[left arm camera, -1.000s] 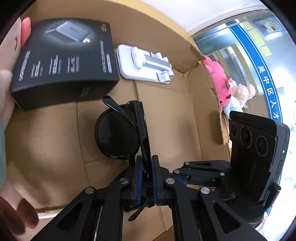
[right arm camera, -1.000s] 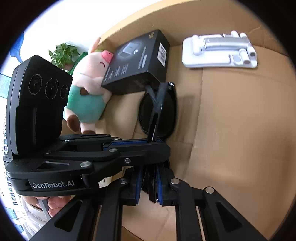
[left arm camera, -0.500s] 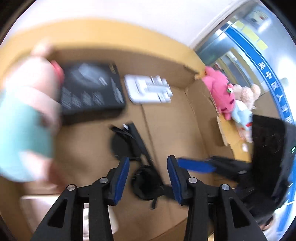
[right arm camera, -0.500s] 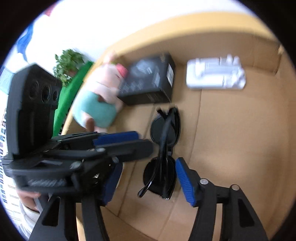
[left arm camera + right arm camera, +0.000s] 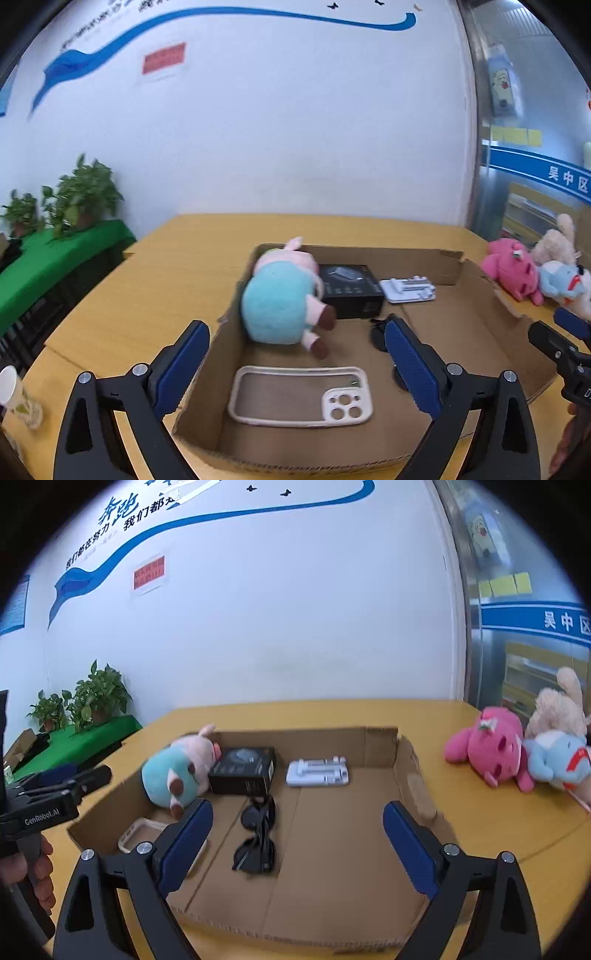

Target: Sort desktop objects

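A shallow cardboard box [image 5: 410, 771] on the wooden table holds black sunglasses [image 5: 256, 834], a black carton [image 5: 243, 770], a white folded stand [image 5: 317, 773], a plush pig [image 5: 177, 771] and a cream phone case [image 5: 299, 397]. My left gripper [image 5: 295, 365] is open and empty, held above the box's near left part, over the phone case. My right gripper [image 5: 295, 842] is open and empty, above the box's near edge, with the sunglasses lying between its fingers' lines. In the left wrist view the sunglasses [image 5: 378, 332] are mostly hidden behind a finger.
Pink, blue and beige plush toys [image 5: 491, 749] lie on the table right of the box. A paper cup [image 5: 14, 395] stands at the table's near left edge. Potted plants [image 5: 96, 698] sit on a green surface at the left. A white wall is behind.
Both grippers opened and let go of the sunglasses, which now lie in the box. Both grippers drew back and up, out of the box.
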`<move>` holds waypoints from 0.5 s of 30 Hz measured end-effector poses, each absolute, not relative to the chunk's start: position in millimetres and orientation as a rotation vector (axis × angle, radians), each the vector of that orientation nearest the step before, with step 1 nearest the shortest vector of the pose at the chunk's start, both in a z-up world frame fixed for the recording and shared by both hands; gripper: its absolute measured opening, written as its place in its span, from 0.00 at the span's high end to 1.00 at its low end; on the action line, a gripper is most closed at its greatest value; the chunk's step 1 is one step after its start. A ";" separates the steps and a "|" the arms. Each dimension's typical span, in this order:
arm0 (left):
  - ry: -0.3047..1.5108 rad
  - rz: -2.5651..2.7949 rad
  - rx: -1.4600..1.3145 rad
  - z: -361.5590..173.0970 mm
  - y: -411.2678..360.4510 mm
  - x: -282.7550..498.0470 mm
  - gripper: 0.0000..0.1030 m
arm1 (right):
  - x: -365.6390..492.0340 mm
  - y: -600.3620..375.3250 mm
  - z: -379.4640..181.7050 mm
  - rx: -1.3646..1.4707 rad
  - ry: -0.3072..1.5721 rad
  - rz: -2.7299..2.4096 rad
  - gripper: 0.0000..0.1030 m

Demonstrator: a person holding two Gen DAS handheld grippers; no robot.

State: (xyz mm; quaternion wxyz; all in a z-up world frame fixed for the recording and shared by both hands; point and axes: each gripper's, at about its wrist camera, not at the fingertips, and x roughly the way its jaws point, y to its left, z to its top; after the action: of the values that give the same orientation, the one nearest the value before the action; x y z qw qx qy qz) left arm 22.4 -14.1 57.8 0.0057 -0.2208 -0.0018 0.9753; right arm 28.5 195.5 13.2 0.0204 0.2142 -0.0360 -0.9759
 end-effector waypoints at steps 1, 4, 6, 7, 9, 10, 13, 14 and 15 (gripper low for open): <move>0.025 3.067 -0.689 53.1 -9.9 24.7 0.06 | 28.8 195.4 3.6 0.675 -0.117 -3.033 0.09; 0.079 3.066 -0.707 38.4 6.5 25.0 0.06 | 28.8 197.8 -8.6 0.695 -0.118 -3.040 0.09; 0.083 3.054 -0.729 29.5 15.4 21.5 0.06 | 38.6 201.8 -15.1 0.689 -0.116 -3.046 0.09; 0.087 3.049 -0.742 24.9 19.0 21.1 0.06 | 39.0 201.9 -19.3 0.685 -0.113 -3.048 0.09; 0.103 3.042 -0.763 18.4 24.5 22.3 0.06 | 40.2 198.9 -28.4 0.686 -0.097 -3.052 0.09; 0.115 3.038 -0.771 14.2 27.1 22.1 0.06 | 41.4 197.5 -31.4 0.692 -0.083 -3.051 0.09; 0.134 3.043 -0.797 3.5 29.7 18.8 0.02 | 41.9 195.5 -41.0 0.706 -0.082 -3.049 0.08; 0.134 3.046 -0.802 0.8 29.5 18.6 0.01 | 40.4 195.4 -45.0 0.718 -0.085 -3.047 0.07; 0.119 3.043 -0.801 -2.3 28.3 18.7 0.01 | 39.3 195.6 -48.7 0.734 -0.077 -3.048 0.05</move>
State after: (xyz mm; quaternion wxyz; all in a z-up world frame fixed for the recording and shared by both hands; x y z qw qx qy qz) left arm 18.7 28.3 -2.3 -0.0034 -0.2544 0.0377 0.9664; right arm 39.3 195.6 -48.7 0.0028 0.2340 -0.0247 -0.9719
